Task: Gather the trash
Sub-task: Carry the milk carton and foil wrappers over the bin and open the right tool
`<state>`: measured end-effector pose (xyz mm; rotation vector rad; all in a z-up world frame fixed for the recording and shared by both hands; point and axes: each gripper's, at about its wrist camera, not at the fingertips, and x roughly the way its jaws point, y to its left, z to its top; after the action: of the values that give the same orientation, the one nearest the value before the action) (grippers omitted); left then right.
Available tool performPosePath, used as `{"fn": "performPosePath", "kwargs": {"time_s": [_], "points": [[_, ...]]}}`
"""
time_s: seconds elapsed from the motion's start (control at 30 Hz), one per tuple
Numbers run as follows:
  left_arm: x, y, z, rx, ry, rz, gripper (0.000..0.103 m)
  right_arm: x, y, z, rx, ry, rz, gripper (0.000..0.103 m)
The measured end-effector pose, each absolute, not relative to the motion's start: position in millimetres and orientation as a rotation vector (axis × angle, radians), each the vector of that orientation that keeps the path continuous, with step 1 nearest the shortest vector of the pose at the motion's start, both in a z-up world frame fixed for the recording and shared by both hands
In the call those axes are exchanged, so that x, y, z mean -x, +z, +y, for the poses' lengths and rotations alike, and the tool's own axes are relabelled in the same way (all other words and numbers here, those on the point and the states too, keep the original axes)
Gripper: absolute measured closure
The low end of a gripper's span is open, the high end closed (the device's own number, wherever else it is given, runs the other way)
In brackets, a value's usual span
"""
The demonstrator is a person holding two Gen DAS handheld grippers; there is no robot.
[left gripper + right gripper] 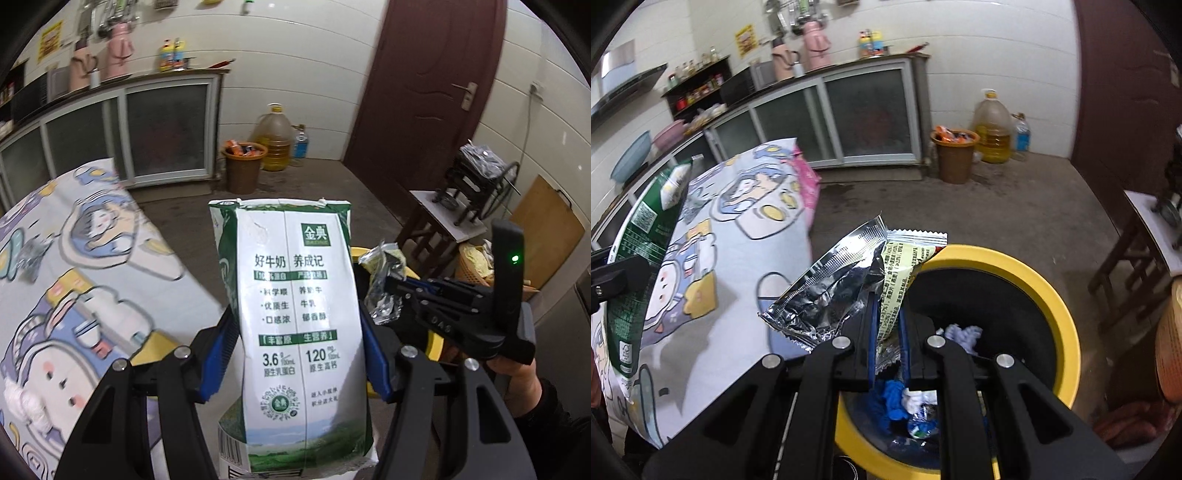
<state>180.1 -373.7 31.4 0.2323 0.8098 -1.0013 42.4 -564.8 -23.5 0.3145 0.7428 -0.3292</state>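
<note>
Left hand-held gripper [295, 325]: its blue-padded jaws stand partway apart and press on both sides of a tall white-and-green paper milk carton [295, 314], which stands upright between them with its printed face to the camera.
Milk carton, seen from the right wrist: it shows at the far left of the right hand-held gripper, tilted, in front of the cloth-covered surface [738, 280].
Right hand-held gripper [888, 332]: jaws drawn almost together, pinching a crumpled silver foil snack wrapper with a pale yellow printed side [849, 288]; the wrapper fans out up and to the left of the jaws.
Wrapper, seen from the left wrist: it sits just right of the milk carton, at the tip of the right hand-held gripper [391, 284].
Bin: a round black trash bin with a yellow rim [1052, 288] lies directly below and beyond the right hand-held gripper; blue and white crumpled scraps [905, 402] lie inside it.
Bin and wrapper: the wrapper hangs over the bin's left rim, above the opening, not touching it as far as can be seen.
Surface: a table under a cartoon-print cloth [74, 258], to the left of both hand-held grippers.
Farther off: a brown plastic bucket full of wrappers [955, 157] by the cabinet, with a large yellow oil jug [991, 129] just beside it.
Person: a hand in a dark sleeve [524, 380] at the right hand-held gripper's handle.
</note>
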Motion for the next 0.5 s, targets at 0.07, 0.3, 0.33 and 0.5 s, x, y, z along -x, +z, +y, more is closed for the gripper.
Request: {"fn": "performPosePath", "kwargs": {"time_s": [0.07,0.3,0.33,0.5], "points": [[-175,31,-386,-0.247,-1.022,0.798,0.045,-37,-30,-573,-0.318,-0.361,0.750,0.093],[-164,23,-429,-0.285,-1.098,0.800,0.045,-25,-48,-592,-0.335,-0.428,0.779,0.092],[-164,22,-434,-0.289,-1.107,0.804,0.045,-24,-51,-594,-0.337,-0.434,0.782,0.092],[-165,8,-457,-0.308,-1.127,0.819,0.045,-19,-60,-602,-0.342,-0.472,0.805,0.092]]}}
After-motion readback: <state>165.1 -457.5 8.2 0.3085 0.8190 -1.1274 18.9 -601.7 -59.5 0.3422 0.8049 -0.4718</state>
